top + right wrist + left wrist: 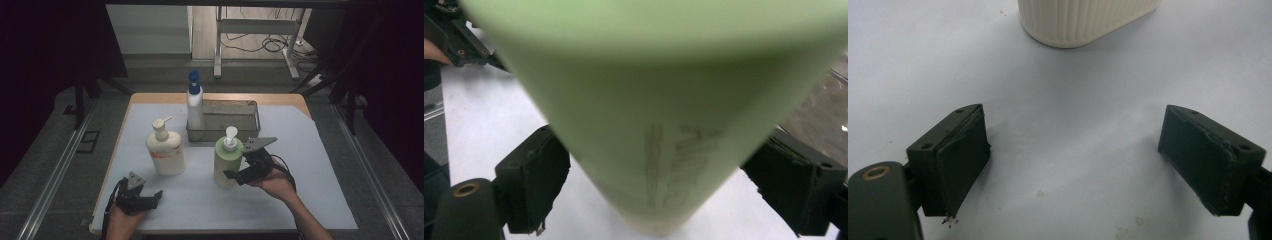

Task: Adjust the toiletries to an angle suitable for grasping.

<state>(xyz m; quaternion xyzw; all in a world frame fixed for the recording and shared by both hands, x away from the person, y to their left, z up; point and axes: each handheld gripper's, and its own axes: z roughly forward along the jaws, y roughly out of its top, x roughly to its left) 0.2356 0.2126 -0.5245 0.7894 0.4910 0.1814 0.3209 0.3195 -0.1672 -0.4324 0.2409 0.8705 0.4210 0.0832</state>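
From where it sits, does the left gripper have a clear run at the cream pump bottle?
Probably yes. The left gripper is open, and bare white mat lies between its jaws and the cream pump bottle standing just ahead.

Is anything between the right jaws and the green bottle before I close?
Nothing visible. The green bottle already sits between the right gripper jaws, which stand open on either side of it, with only bare white sheet showing in the gaps.
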